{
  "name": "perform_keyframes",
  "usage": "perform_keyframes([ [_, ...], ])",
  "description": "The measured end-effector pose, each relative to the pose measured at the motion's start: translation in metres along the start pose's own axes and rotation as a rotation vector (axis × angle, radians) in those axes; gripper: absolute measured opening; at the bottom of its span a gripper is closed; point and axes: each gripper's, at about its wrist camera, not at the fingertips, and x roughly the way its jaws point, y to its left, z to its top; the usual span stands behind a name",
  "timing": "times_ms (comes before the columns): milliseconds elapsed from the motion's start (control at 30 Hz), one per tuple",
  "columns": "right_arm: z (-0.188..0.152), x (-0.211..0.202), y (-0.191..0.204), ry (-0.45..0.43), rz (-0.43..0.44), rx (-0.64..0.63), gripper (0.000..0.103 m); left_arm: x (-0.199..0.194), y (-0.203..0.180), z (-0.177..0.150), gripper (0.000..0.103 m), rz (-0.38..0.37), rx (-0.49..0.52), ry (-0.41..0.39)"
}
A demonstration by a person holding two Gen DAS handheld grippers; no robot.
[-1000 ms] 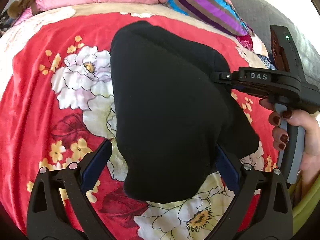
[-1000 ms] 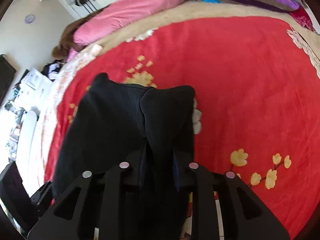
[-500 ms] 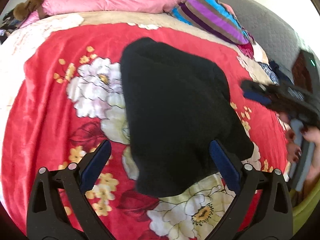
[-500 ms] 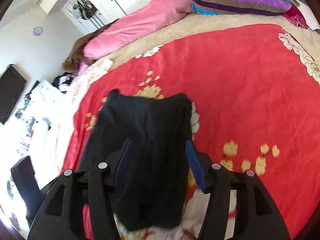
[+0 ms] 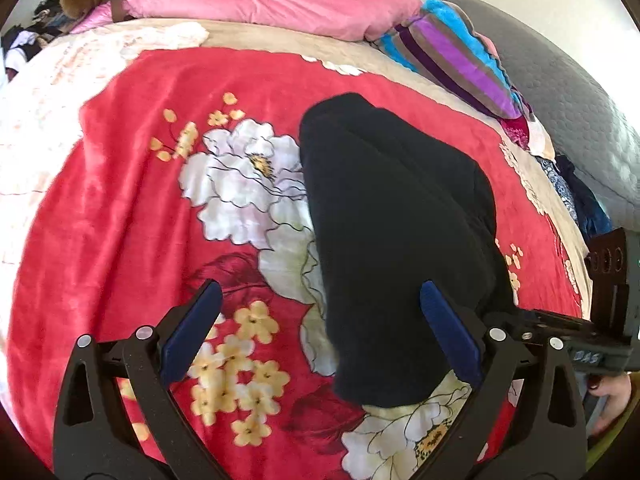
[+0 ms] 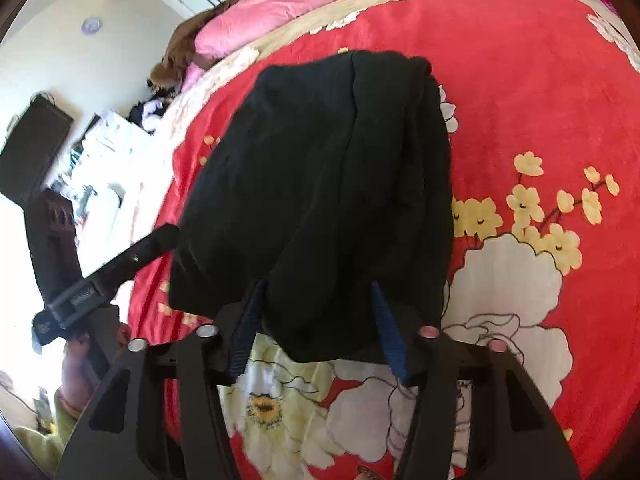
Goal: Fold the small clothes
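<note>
Black garment (image 5: 392, 240) lies part-folded mid-bed on the red floral blanket (image 5: 120, 220), near the foot edge. We see the left gripper (image 5: 320, 336) with jaws wide, holding nothing, its right pad beside the cloth. Right gripper (image 6: 320, 320) jaws are closing on the near hem between them. We'd pinch all layers squarely, then carry the fold over flat, edges aligned

The left claw (image 5: 320, 328) now sits back from the black garment (image 5: 396, 240), which lies mostly by its right finger. The right claw (image 6: 320, 320), wider half a second ago, is closing around the garment's near edge.
</note>
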Motion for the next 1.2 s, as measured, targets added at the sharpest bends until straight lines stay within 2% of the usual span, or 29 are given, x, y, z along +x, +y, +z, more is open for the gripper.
perform_keyframes([
  [100,0.001,-0.009,-0.001,0.000,0.004,-0.030,0.017,0.007,-0.004,-0.002,0.093,-0.002,0.009,0.014],
  [200,0.002,-0.032,0.000,-0.041,-0.020,-0.055,0.016,0.004,-0.011,-0.002,0.093,-0.012,0.030,0.013],
  [233,0.000,-0.041,0.001,-0.057,-0.036,-0.070,0.016,0.003,-0.014,-0.002,0.093,-0.015,0.037,0.011],
  [333,-0.005,-0.059,0.007,-0.076,-0.159,-0.154,0.016,0.003,-0.029,-0.005,0.093,-0.039,0.083,0.019],
  [367,-0.005,-0.055,0.004,-0.060,-0.190,-0.155,0.016,0.006,-0.034,-0.006,0.093,-0.033,0.105,0.025],
  [467,-0.010,-0.026,-0.009,0.018,-0.193,-0.106,0.018,0.015,-0.041,-0.011,0.093,0.026,0.139,0.045],
  [567,-0.011,-0.010,-0.016,0.042,-0.205,-0.087,0.021,0.023,-0.034,-0.015,0.095,0.016,0.112,0.077],
  [600,-0.010,-0.011,-0.017,0.034,-0.204,-0.086,0.024,0.024,-0.032,-0.015,0.095,0.012,0.099,0.078],
  [667,-0.009,-0.014,-0.020,0.023,-0.216,-0.077,0.037,0.024,-0.031,-0.015,0.095,0.017,0.098,0.074],
  [700,-0.009,-0.015,-0.021,0.022,-0.230,-0.067,0.054,0.024,-0.031,-0.015,0.095,0.023,0.103,0.072],
  [733,-0.009,-0.022,-0.025,0.008,-0.214,-0.042,0.056,0.022,-0.032,-0.015,0.095,0.026,0.105,0.070],
  [767,-0.007,-0.035,-0.030,-0.044,-0.151,0.001,0.056,0.020,-0.031,-0.015,0.095,0.027,0.101,0.066],
  [833,-0.001,-0.062,-0.033,-0.160,-0.108,0.036,0.056,0.015,-0.033,-0.013,0.095,0.041,0.109,0.060],
  [933,0.003,-0.085,-0.030,-0.285,-0.160,0.010,0.056,0.004,-0.038,-0.010,0.094,0.057,0.131,0.034],
  [1133,0.011,-0.086,-0.011,-0.331,-0.223,-0.084,0.054,-0.023,-0.053,-0.003,0.094,-0.002,0.157,-0.033],
  [1200,0.016,-0.084,-0.005,-0.353,-0.216,-0.104,0.052,-0.026,-0.057,-0.002,0.087,-0.015,0.168,-0.040],
])
